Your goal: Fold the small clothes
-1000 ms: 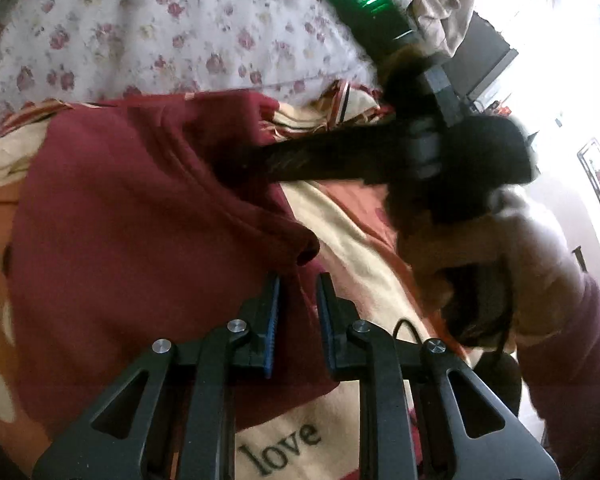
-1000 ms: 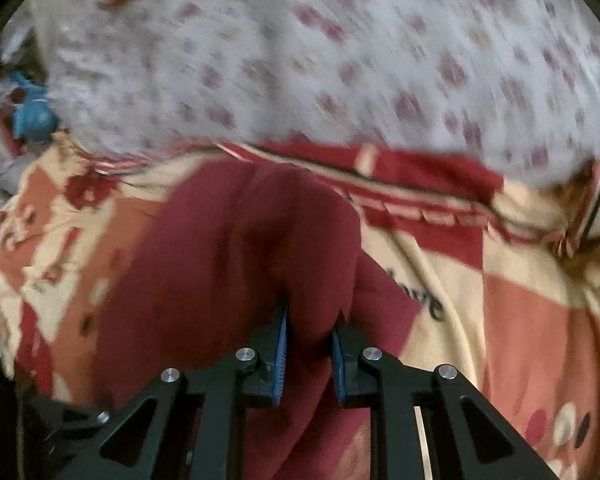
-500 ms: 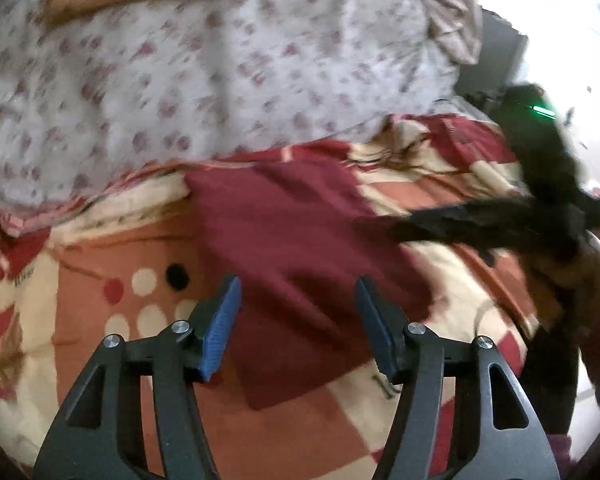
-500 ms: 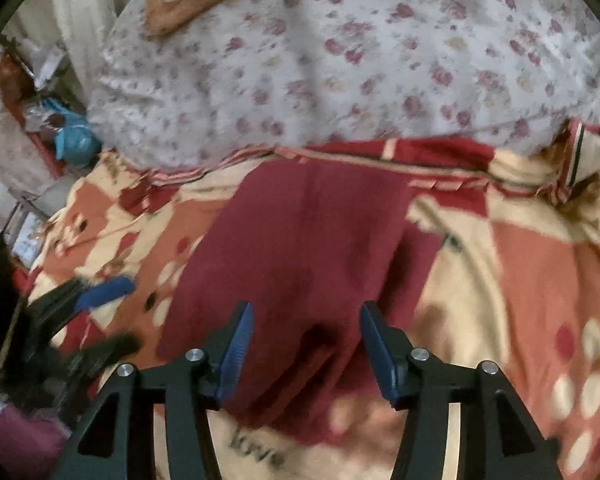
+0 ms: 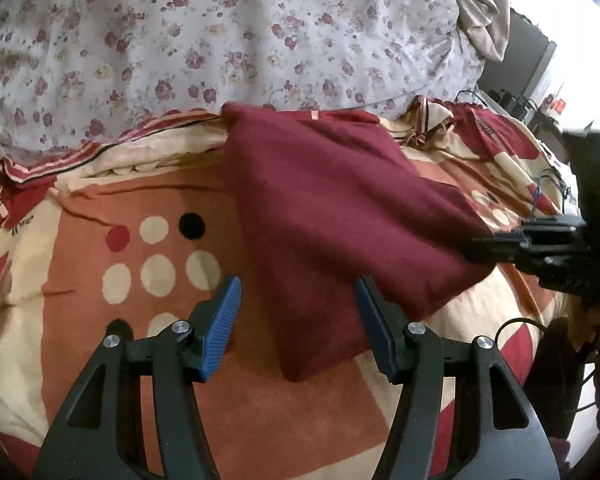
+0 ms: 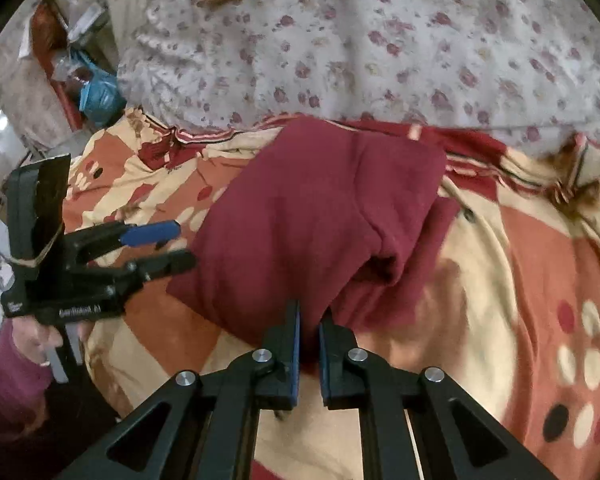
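Observation:
A dark red garment (image 5: 332,216) lies folded on the patterned blanket (image 5: 140,208); it also shows in the right wrist view (image 6: 308,216). My left gripper (image 5: 296,312) is open, its blue pads either side of the garment's near corner, above it. It appears at the left of the right wrist view (image 6: 168,248), beside the garment's left edge. My right gripper (image 6: 309,332) is shut on the garment's near edge. In the left wrist view it (image 5: 484,248) pinches the garment's right corner.
A white floral quilt (image 5: 220,40) is heaped behind the garment. The blanket carries dots (image 5: 156,272) and cream and orange patches. Clutter with a blue bag (image 6: 96,92) lies off the bed's left side. Cables (image 5: 540,200) lie at the right.
My left gripper let go of the garment, opened and drew back. My right gripper opened half a second ago and has now shut again on the garment's near edge.

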`<state>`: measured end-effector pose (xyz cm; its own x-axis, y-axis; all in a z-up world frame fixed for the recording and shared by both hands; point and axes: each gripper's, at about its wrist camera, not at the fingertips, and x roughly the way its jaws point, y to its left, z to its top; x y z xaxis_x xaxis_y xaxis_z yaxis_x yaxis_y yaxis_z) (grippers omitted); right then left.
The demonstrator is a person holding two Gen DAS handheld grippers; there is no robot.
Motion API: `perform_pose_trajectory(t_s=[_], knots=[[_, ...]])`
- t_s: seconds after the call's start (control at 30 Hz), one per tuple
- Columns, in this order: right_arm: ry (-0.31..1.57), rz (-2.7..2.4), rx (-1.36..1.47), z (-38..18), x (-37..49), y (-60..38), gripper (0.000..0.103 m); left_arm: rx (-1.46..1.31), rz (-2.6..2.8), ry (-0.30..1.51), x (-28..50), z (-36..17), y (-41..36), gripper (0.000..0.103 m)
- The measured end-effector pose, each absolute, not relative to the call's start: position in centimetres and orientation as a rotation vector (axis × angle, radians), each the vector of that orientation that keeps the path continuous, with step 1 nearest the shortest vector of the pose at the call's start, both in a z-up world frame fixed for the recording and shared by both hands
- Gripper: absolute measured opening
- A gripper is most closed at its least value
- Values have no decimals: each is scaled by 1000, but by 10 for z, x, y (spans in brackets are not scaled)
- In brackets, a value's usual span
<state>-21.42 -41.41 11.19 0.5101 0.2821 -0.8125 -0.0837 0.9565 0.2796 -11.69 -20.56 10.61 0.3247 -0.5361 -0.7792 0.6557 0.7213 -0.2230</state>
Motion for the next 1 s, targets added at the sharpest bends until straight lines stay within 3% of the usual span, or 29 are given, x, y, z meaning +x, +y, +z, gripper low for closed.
perform_pose_trajectory(t_s=[0.13, 0.33, 0.43, 0.47, 0.5, 0.67, 0.7, 0.8, 0.9, 1.0], knots=[[1081, 208, 241, 79, -219, -416, 6, 92, -767, 991, -109, 100, -209, 59], [1024, 232, 313, 109, -227, -433, 8, 74, -775, 959, -105, 108, -223, 59], [943, 196, 370, 130, -224, -446, 33, 102, -782, 964, -106, 103, -236, 60], [921, 146, 370, 133, -217, -449, 55, 116, -774, 953, -107, 102, -238, 60], [907, 82, 376, 131, -206, -454, 64, 131, -768, 942, -108, 102, -240, 60], [953, 43, 557, 83, -147, -481, 61, 152, -755, 932, -109, 101, -243, 61], [973, 56, 585, 72, -135, -482, 45, 157, -752, 931, -109, 101, -244, 61], [953, 63, 489, 77, -137, -470, 19, 181, -759, 927, -113, 101, -245, 61], [935, 56, 321, 95, -153, -456, 15, 182, -783, 921, -117, 102, -245, 61], [961, 10, 270, 77, -159, -457, 15, 179, -785, 909, -117, 101, -248, 61]])
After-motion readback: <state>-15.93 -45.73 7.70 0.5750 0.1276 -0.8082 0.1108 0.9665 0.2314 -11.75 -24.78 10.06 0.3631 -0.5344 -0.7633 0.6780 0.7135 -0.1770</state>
